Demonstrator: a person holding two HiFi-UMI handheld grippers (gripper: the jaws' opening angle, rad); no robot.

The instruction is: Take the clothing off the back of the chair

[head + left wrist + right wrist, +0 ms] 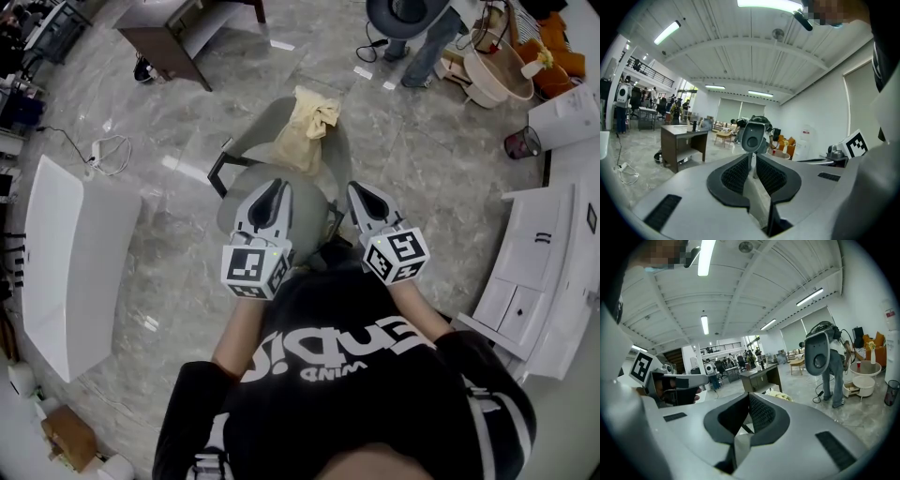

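Note:
A beige garment (309, 127) hangs in a bunch over the back of the grey chair (314, 204), in the middle of the head view. Both grippers are held side by side over the chair seat, short of the garment and pointing toward it. My left gripper (275, 187) (752, 161) is shut with nothing between its pads. My right gripper (359, 190) (749, 399) is also shut and empty. In the right gripper view a bit of the garment (780, 394) shows just past the jaws. The left gripper view does not show the chair.
A brown desk (173, 37) stands beyond the chair at the left. A white table (75, 262) is at the left and white cabinets (544, 281) at the right. A person in jeans (427, 47) stands beyond the chair beside a basket (502, 75). A power strip and cable (98, 150) lie on the floor.

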